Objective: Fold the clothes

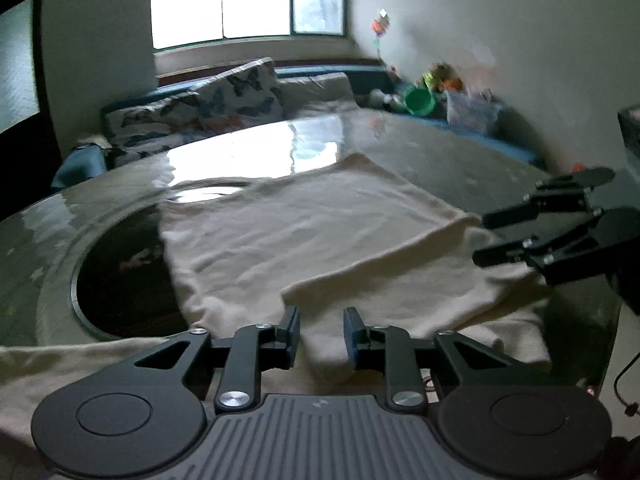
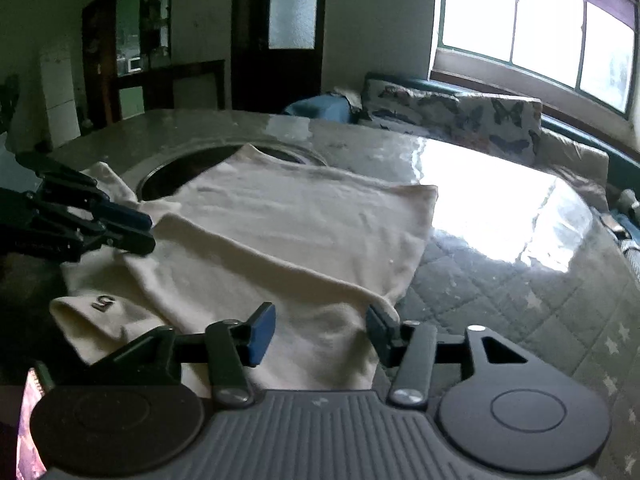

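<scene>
A cream T-shirt (image 1: 304, 240) lies spread on the glossy table (image 1: 460, 152), with one side folded over along a diagonal edge. It also shows in the right wrist view (image 2: 288, 232), where a sleeve with a dark "5" mark (image 2: 103, 303) hangs at the near left. My left gripper (image 1: 321, 334) is open just above the shirt's near edge, holding nothing. My right gripper (image 2: 321, 334) is open over the shirt's near corner, holding nothing. Each gripper shows in the other's view: the right one (image 1: 486, 238) at the right, the left one (image 2: 146, 232) at the left.
A round dark opening (image 1: 120, 272) is set in the table (image 2: 500, 280) under the shirt's far side. Butterfly-print cushions (image 1: 224, 104) and a bench with toys (image 1: 432, 92) line the wall below the window. A door and cabinet (image 2: 276, 40) stand behind.
</scene>
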